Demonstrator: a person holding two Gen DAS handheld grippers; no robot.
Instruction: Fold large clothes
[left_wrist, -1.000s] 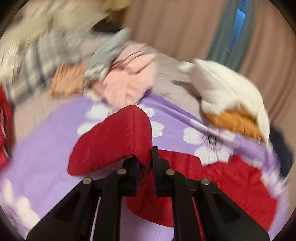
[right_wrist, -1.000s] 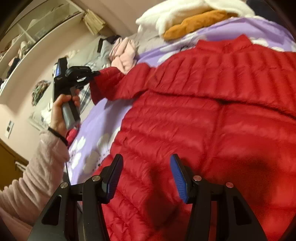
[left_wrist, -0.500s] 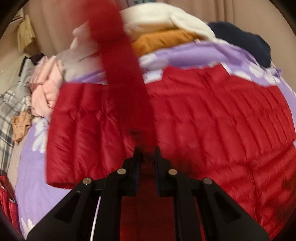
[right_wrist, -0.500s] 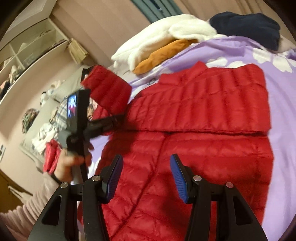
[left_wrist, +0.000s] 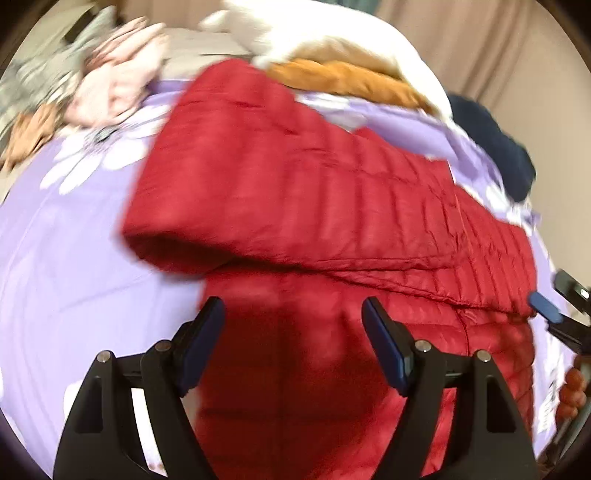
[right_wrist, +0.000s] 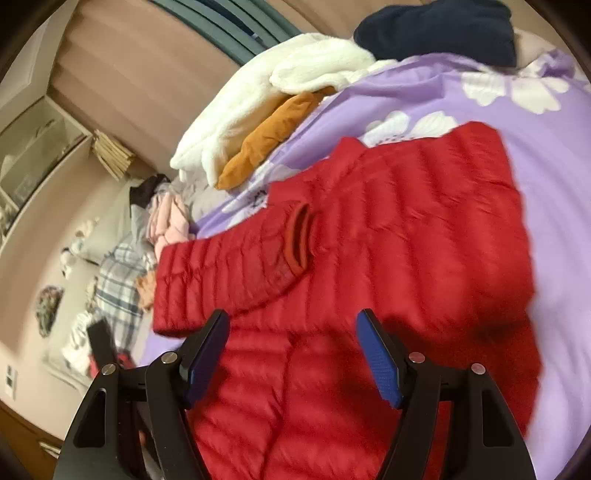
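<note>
A red quilted jacket (left_wrist: 332, 206) lies flat on the purple flowered bedspread (left_wrist: 74, 266). Its left sleeve (right_wrist: 229, 273) is folded in across the chest, with the cuff (right_wrist: 299, 240) near the collar. My left gripper (left_wrist: 292, 304) hovers over the jacket's lower body; its jaws are opening and nothing is between them. My right gripper (right_wrist: 292, 317) hangs above the jacket's middle, its jaws also opening and empty. One blue pad (left_wrist: 546, 312) of the right gripper shows at the jacket's right edge in the left wrist view.
At the head of the bed lie a white fleece (right_wrist: 258, 99) over an orange garment (right_wrist: 269, 136) and a navy garment (right_wrist: 436, 29). Pink clothes (left_wrist: 118, 81) and a plaid garment (right_wrist: 118, 284) are heaped to the left. Curtains and a wall shelf (right_wrist: 40, 147) stand behind.
The left gripper carried the sleeve over the jacket, let it go and opened wide. The sleeve now rests across the chest. The right gripper's jaws spread wider and it swung to the right.
</note>
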